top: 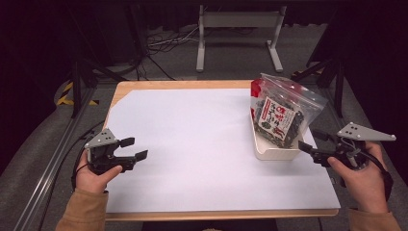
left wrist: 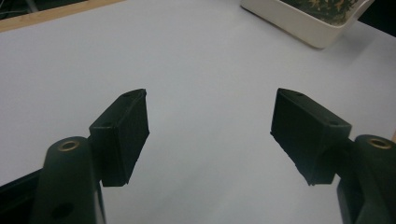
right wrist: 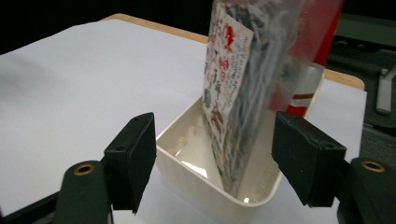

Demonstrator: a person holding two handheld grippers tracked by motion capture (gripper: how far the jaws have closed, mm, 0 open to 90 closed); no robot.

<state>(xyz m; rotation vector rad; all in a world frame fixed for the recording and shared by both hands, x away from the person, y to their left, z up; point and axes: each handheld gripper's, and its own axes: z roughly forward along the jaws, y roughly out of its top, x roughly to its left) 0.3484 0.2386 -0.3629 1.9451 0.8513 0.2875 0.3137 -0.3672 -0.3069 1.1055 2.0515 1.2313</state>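
A clear zip bag of dark dried food [top: 281,111] with a white and red label stands upright in a cream tray [top: 274,150] at the table's right side. In the right gripper view the bag [right wrist: 243,84] leans in the tray [right wrist: 196,182] just beyond the jaws. My right gripper [top: 310,144] is just right of the tray's near corner, open, with nothing between its jaws [right wrist: 215,158]. My left gripper [top: 133,148] hovers open over the left part of the white sheet, and its jaws [left wrist: 210,130] hold nothing.
A white sheet [top: 202,144] covers most of the wooden table [top: 144,85]. A red packet [top: 256,91] stands behind the bag in the tray. Beyond the table are a grey metal frame [top: 238,29], cables and dark floor.
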